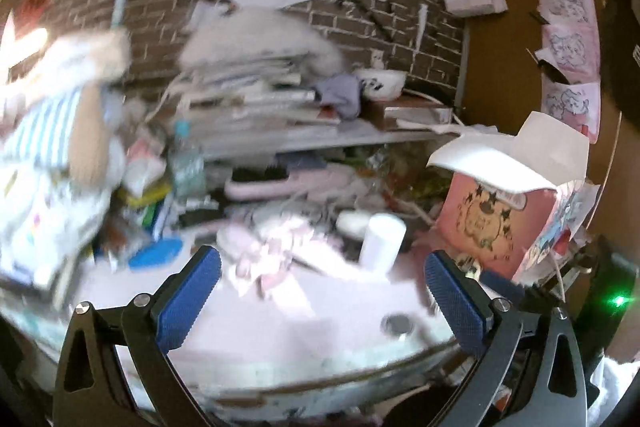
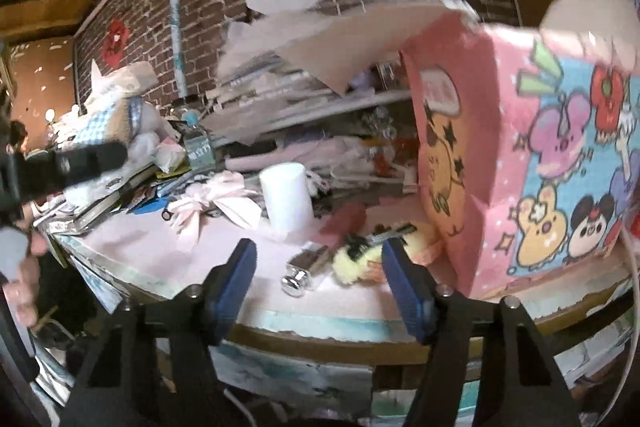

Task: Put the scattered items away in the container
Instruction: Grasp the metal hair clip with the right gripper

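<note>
Hovering over the near edge of the pink table top [image 2: 352, 303], the left gripper [image 1: 320, 291] and right gripper [image 2: 320, 287] both stand wide open and hold nothing. Tidying looks barely begun: a white cup [image 2: 286, 195], pink bow [image 2: 208, 203], silver-capped tube [image 2: 304, 271] and yellow fluffy item [image 2: 356, 263] lie loose. The pink cartoon box [image 2: 532, 155], probably the container, stands at right, contents hidden.
</note>
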Tool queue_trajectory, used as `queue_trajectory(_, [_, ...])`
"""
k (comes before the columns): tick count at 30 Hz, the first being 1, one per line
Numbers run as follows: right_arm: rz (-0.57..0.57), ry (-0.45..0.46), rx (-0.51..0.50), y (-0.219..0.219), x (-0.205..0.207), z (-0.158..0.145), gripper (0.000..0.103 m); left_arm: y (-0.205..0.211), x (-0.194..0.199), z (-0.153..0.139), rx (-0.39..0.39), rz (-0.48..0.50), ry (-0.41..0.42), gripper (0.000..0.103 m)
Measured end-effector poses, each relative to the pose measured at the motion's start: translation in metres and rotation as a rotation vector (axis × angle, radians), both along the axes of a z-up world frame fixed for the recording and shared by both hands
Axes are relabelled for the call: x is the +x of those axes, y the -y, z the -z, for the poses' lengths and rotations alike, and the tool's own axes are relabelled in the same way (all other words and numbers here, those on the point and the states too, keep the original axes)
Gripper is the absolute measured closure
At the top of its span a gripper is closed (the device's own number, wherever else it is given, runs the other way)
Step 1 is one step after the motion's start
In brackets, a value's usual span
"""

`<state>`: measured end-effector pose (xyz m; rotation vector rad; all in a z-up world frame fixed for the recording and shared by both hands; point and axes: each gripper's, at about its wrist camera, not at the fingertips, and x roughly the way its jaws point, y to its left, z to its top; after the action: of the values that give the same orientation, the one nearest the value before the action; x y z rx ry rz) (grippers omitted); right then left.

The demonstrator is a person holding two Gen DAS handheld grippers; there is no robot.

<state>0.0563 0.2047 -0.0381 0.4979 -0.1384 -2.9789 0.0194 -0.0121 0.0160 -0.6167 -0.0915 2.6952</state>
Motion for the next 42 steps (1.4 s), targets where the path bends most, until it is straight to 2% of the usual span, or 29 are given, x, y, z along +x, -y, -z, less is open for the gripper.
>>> queue_trajectory(2, [-0.014, 0.005, 0.035, 0.01, -0.006, 0.001, 0.053, 0.005, 0.001, 0.008, 0.02, -0.001, 0.016, 0.001])
queue_trajectory(4, [-0.014, 0.021, 0.053, 0.016, -0.016, 0.003, 0.057, 0.009, 0.0, 0.014, 0.023, -0.016, 0.03, 0.001])
queue_trajectory(15, [0.021, 0.056, 0.104, 0.03, -0.041, 0.009, 0.062, 0.016, -0.004, 0.027, 0.02, -0.056, 0.067, 0.001])
queue_trajectory(23, [0.078, 0.076, 0.101, 0.018, -0.036, 0.012, 0.073, 0.015, -0.003, 0.029, 0.022, -0.054, 0.067, 0.001])
queue_trajectory(27, [0.046, 0.058, 0.109, 0.023, -0.035, 0.01, 0.073, 0.014, -0.004, 0.029, 0.029, -0.047, 0.069, 0.001])
queue_trajectory(34, [0.08, 0.14, 0.086, 0.021, -0.059, 0.015, 0.072, 0.013, -0.003, 0.03, 0.029, -0.042, 0.069, 0.001])
queue_trajectory(36, [0.072, 0.135, 0.093, 0.021, -0.059, 0.017, 0.073, 0.013, -0.003, 0.03, 0.028, -0.044, 0.07, 0.001])
queue_trajectory(39, [0.066, 0.125, 0.089, 0.018, -0.057, 0.018, 0.078, 0.014, -0.003, 0.03, 0.031, -0.044, 0.07, 0.001])
queue_trajectory(42, [0.054, 0.12, 0.074, 0.012, -0.055, 0.018, 0.088, 0.014, -0.003, 0.03, 0.029, -0.044, 0.069, 0.001])
